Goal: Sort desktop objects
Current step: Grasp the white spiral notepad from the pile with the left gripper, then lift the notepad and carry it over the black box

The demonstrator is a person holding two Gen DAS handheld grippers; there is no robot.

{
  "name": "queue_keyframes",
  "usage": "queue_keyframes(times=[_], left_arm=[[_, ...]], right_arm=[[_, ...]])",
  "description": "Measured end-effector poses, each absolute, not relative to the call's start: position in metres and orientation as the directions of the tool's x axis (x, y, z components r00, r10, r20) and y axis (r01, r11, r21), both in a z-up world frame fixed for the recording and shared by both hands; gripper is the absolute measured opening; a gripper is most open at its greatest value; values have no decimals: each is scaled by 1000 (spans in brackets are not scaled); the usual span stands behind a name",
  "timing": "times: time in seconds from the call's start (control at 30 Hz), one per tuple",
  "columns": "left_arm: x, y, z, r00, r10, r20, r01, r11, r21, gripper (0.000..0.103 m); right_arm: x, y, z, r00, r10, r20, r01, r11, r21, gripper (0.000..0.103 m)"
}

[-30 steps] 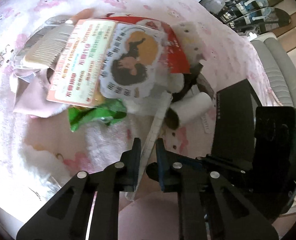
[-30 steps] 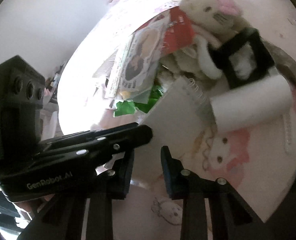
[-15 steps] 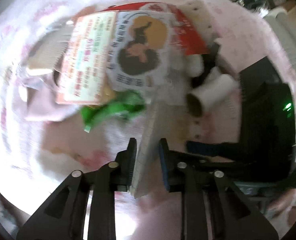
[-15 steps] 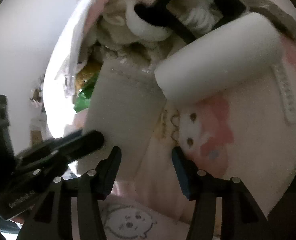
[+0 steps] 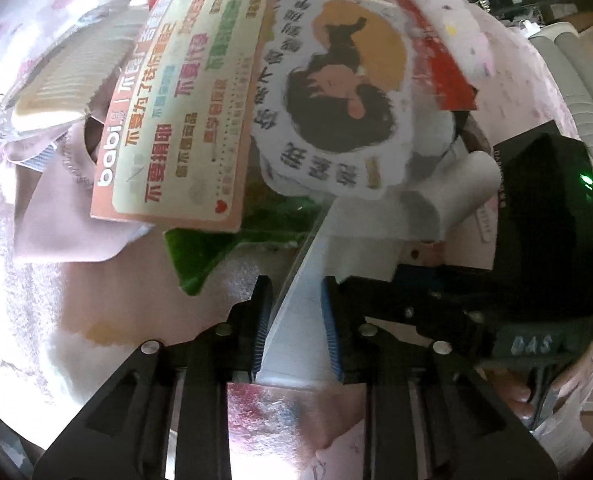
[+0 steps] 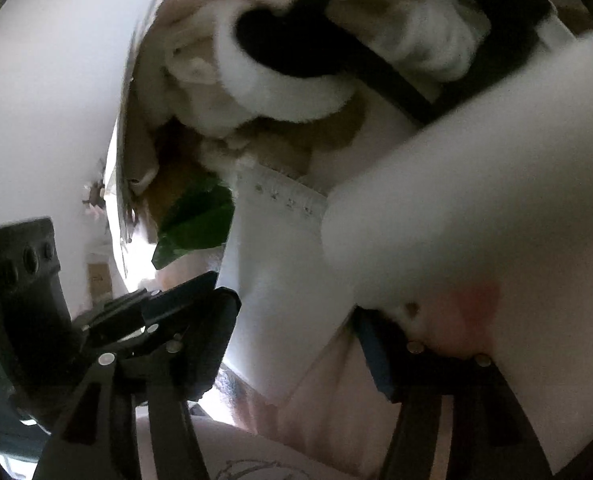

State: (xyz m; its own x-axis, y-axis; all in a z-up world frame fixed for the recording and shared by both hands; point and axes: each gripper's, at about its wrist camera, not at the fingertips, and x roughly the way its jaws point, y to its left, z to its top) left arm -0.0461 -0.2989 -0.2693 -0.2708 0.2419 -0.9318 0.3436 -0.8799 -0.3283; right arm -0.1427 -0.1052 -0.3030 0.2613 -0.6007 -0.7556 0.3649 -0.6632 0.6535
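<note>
My left gripper has its fingers either side of a white spiral notepad that stands on edge between them; a small gap shows on each side. The notepad also shows in the right wrist view. My right gripper is open, its fingers spread around the notepad's lower part, under a white roll. The roll also shows in the left wrist view. A pile lies beyond: printed cards, a sticker sheet, a green wrapper, a comb.
A pink cloth lies at the left of the pile. A white plush toy and a black frame sit close above my right gripper. The surface is a pink patterned cover. My right gripper's black body fills the right side.
Both grippers have moved in closer to the pile. My right gripper has opened wider and slid forward under the roll. My left gripper's fingers now stand slightly wider around the notepad.
</note>
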Motion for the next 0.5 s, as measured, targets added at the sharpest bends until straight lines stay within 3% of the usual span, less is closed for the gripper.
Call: queue_keyframes(times=[0.1,0.17,0.5], left_arm=[[-50,-306,-276,-252,278,-927,353,-865,-356,40],[-52,-304,-277,-252,300,-920,344,-861,-375,34],[-50,-279,-232,-319,339,-885,295,-852,-433,27]], right_arm=[[-143,-103,-301,238,-599,-765,369,-673,642,48],[-144,-100,-300,231,-605,-762,361,-674,645,44],[-122,-76,-251,61,-611,-790,409,-706,578,36]])
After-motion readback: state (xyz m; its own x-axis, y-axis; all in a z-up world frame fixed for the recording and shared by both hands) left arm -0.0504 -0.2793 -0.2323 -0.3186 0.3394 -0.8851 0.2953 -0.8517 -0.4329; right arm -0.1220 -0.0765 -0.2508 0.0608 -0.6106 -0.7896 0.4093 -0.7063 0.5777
